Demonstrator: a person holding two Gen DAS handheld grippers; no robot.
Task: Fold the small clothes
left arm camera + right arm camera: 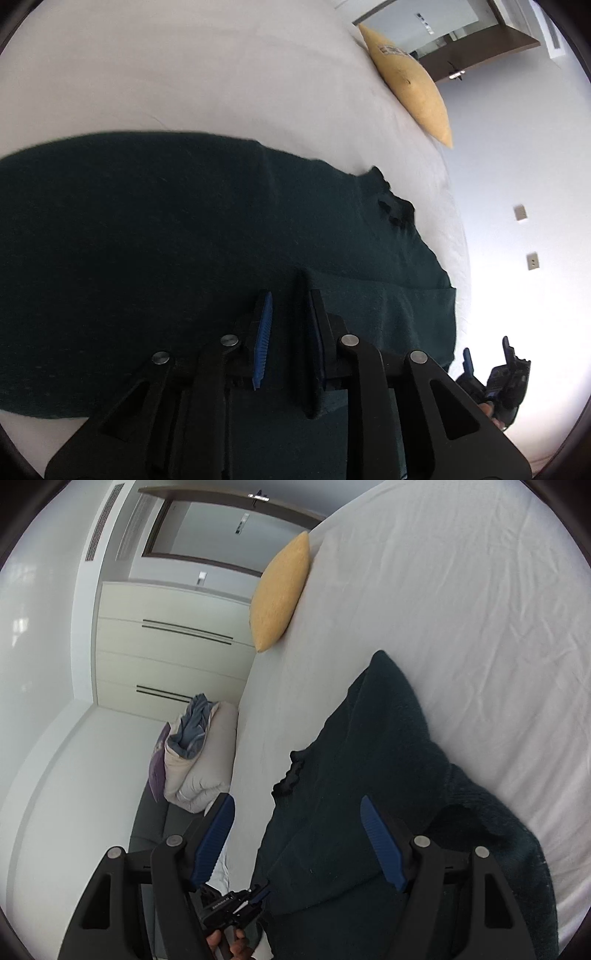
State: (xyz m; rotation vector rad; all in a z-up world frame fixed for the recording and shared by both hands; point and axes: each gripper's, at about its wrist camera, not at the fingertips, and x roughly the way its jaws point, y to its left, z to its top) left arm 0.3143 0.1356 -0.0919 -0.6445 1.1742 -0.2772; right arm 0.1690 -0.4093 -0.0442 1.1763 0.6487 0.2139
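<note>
Dark green garment (155, 236) lies spread on the white bed sheet (184, 74), partly folded: one layer doubled over along the near edge, a straight folded edge visible in the left wrist view. Ruffled neckline trim (395, 210) sits toward the bed's side edge. Fabric looks knitted or fleecy; texture too dark to be sure.

Left gripper (288, 325): low over the garment, pointing steeply down. Jaws narrowly parted, blue pads facing each other. A fold of the green cloth stands up between them, lying against the right-hand pad; a visible gap remains on the other side, so the pads do not pinch it.

Right gripper (297, 834): held above the garment near the bed's edge, jaws spread wide, nothing between the blue pads. Below it in the right wrist view, the left gripper and the fingers (229, 943) of the hand holding it.

Surroundings: yellow pillow (282, 590) at the far edge of the bed. Bundled bedding (199, 753), white with blue and purple, on a dark seat beside the bed. Cream wardrobe (162, 653) against the wall.
</note>
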